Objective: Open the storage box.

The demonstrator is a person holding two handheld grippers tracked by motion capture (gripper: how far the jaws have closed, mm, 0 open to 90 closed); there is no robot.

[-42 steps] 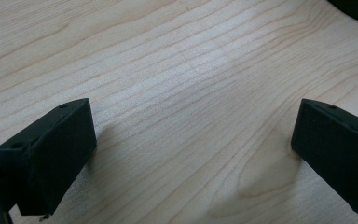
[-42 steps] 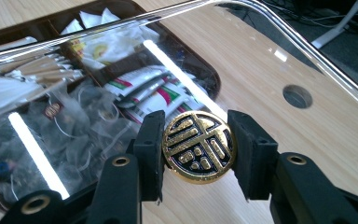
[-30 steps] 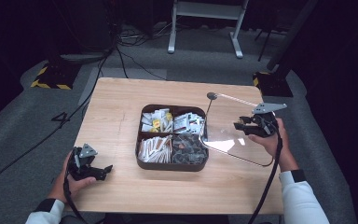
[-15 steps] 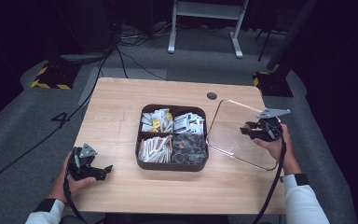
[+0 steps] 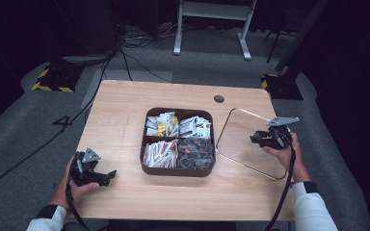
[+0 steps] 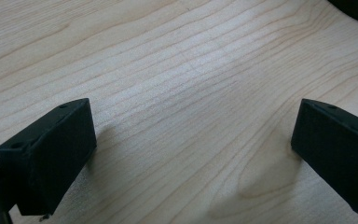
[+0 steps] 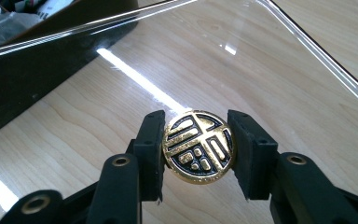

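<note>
A dark square box (image 5: 178,172) stands uncovered in the middle of the wooden table (image 5: 120,110), its four compartments holding packets and sachets. Its clear lid (image 5: 243,144) lies nearly flat just right of the box; I cannot tell whether it touches the wood. My right gripper (image 5: 262,139) is shut on the lid's round gold knob (image 7: 199,146), one pad pressing each side, with the clear lid (image 7: 242,56) spreading out beyond it. My left gripper (image 5: 107,175) rests at the table's front left. Its jaws stand wide open over bare wood, and my left gripper (image 6: 191,154) holds nothing.
A small dark round hole (image 5: 218,99) sits near the table's far edge, behind the lid. Cables and a white stand's feet (image 5: 212,48) lie on the grey floor beyond the table. A corner of the dark box (image 6: 354,7) shows at the upper right in the left gripper view.
The right gripper has brought the lid down and to the right, from tilted up over the box's right edge to nearly flat beside it. The left gripper has stayed where it was.
</note>
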